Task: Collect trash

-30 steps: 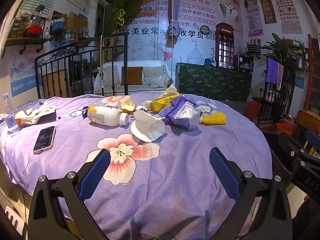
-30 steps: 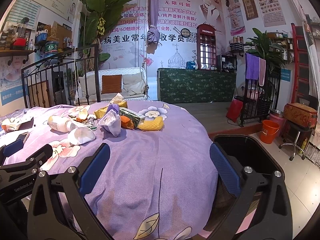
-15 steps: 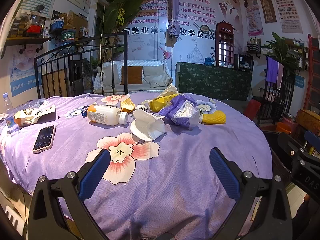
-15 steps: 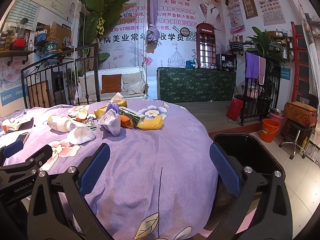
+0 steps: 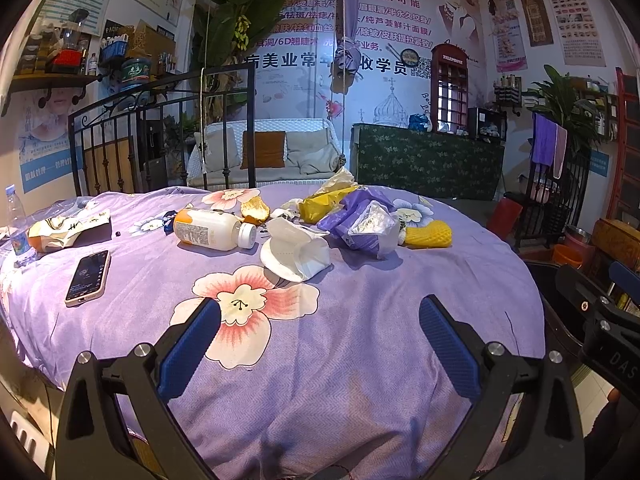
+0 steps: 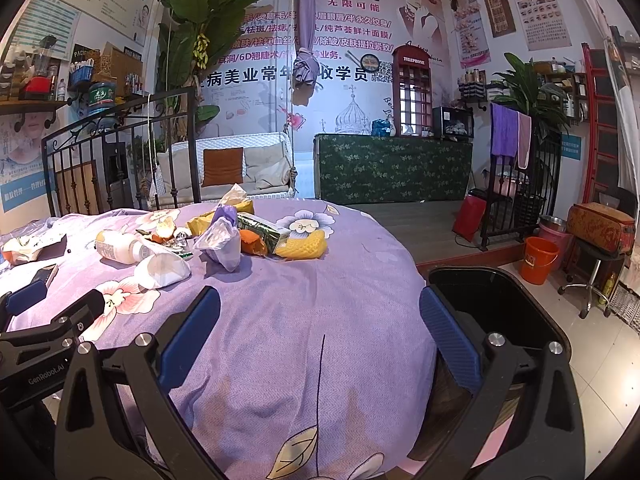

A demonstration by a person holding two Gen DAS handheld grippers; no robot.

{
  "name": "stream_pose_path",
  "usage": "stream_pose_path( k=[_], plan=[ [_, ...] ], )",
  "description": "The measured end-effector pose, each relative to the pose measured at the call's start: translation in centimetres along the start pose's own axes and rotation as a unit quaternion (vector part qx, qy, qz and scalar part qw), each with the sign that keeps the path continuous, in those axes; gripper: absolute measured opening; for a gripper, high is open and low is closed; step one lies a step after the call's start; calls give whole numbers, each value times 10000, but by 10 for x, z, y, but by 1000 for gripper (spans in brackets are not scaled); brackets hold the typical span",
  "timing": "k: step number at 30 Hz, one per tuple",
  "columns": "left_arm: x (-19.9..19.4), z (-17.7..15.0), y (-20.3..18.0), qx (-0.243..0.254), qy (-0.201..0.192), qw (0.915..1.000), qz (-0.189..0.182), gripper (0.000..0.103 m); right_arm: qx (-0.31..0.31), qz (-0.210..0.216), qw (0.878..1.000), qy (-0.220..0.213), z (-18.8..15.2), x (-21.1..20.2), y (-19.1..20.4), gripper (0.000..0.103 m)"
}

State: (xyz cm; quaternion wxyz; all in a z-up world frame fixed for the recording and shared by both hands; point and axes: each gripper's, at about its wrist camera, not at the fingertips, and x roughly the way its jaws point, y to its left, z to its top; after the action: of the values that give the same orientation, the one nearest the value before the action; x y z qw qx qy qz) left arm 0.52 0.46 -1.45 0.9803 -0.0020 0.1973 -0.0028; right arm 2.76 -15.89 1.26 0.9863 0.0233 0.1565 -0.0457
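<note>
Trash lies in a heap at the middle of the round purple bed: a crushed white paper cup, a white bottle on its side, a purple-and-silver wrapper, a yellow foam net, a yellow bag and a green pack. My left gripper is open and empty over the near bedspread. My right gripper is open and empty, with a black bin beside the bed's right edge.
A phone, a snack bag and a water bottle lie at the bed's left. An iron bed frame stands behind. An orange bucket and a stool stand on the floor at right.
</note>
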Motion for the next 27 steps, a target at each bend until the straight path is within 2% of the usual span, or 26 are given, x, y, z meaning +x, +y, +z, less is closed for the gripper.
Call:
stream_pose_path(
  k=[27],
  plan=[
    [6,-5,-1,-14,66,10000,-19,98,-15,-21,10000,59,-4,9,5,98]
  ],
)
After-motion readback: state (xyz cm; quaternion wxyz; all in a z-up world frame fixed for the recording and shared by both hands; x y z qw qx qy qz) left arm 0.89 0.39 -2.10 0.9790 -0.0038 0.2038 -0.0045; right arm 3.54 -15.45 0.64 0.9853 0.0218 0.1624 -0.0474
